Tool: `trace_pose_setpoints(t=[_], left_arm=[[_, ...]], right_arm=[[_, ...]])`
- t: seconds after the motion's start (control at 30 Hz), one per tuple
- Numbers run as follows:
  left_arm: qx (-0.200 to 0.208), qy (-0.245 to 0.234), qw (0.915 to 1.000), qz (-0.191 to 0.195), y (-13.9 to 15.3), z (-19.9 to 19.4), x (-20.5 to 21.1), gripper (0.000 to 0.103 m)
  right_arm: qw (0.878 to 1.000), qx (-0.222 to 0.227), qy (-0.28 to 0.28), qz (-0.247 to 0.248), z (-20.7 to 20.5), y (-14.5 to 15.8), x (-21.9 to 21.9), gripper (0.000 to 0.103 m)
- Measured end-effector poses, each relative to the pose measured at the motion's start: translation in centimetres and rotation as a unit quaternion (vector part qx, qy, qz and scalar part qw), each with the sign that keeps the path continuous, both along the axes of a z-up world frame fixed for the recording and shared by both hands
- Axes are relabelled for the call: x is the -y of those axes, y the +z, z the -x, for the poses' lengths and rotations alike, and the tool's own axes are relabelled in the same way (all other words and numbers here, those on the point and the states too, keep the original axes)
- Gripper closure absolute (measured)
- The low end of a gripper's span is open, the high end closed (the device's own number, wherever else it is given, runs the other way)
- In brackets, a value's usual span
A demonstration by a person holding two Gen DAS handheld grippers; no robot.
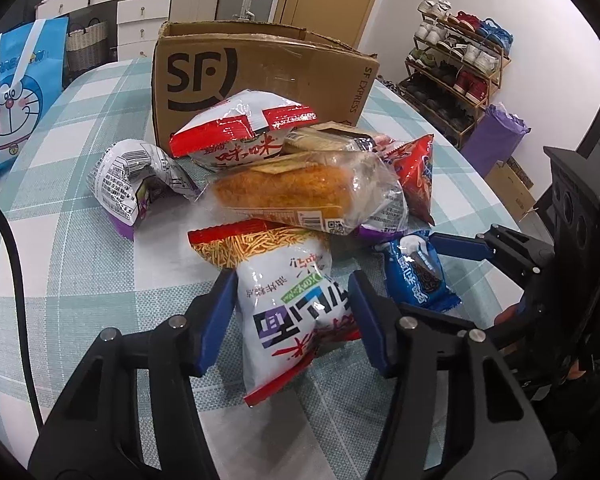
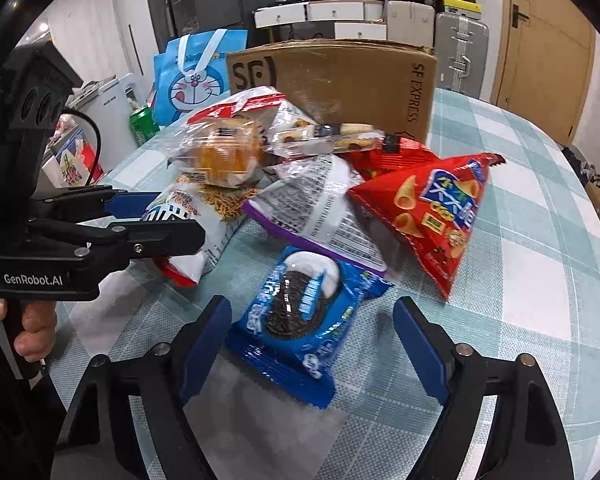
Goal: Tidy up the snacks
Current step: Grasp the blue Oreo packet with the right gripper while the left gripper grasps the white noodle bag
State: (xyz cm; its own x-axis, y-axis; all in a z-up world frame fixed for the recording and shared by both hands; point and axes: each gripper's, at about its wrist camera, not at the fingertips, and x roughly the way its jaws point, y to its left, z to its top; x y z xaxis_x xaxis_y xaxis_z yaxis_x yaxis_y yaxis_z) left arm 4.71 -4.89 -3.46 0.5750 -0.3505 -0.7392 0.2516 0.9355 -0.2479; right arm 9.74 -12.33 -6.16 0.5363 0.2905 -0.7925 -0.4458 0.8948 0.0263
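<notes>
A pile of snack packs lies in front of an open SF cardboard box on the checked tablecloth. My left gripper is closed around a white noodle-snack bag with red ends; it also shows in the right wrist view. My right gripper is open, its fingers either side of a blue Oreo pack lying flat on the cloth. In the left wrist view that pack sits at the right gripper's blue fingertips. A bread pack and a red cone-snack bag lie in the pile.
A blue Doraemon bag stands at the table's left. A green can stands beside it. A white and purple packet lies left of the pile. A shoe rack and a purple bag stand beyond the table's right edge.
</notes>
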Motion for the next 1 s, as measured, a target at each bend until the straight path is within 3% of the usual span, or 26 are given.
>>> trace_pose_setpoints(t=[0.27,0.47,0.5,1.0], left_arm=[[0.006,0.003,1.0000,-0.004,0.0,0.8,-0.6,0.049],[0.014,0.002,0.9999,-0.006,0.1,1.6,-1.1,0.050],[0.017,0.000,0.9998,-0.005,0.1,1.7,-1.1,0.050],[0.054,-0.017,0.9984,-0.006,1.3,3.7,-1.3,0.052]], right_arm=[[1.000,-0.013,-0.003,0.003,-0.3,-0.3,-0.9,0.033],[1.000,-0.006,0.002,-0.004,0.4,-0.2,-0.6,0.050],[1.000,-0.007,0.005,-0.008,0.5,-0.1,-0.6,0.057],[0.998,0.028,0.012,-0.047,2.7,1.6,1.6,0.058]])
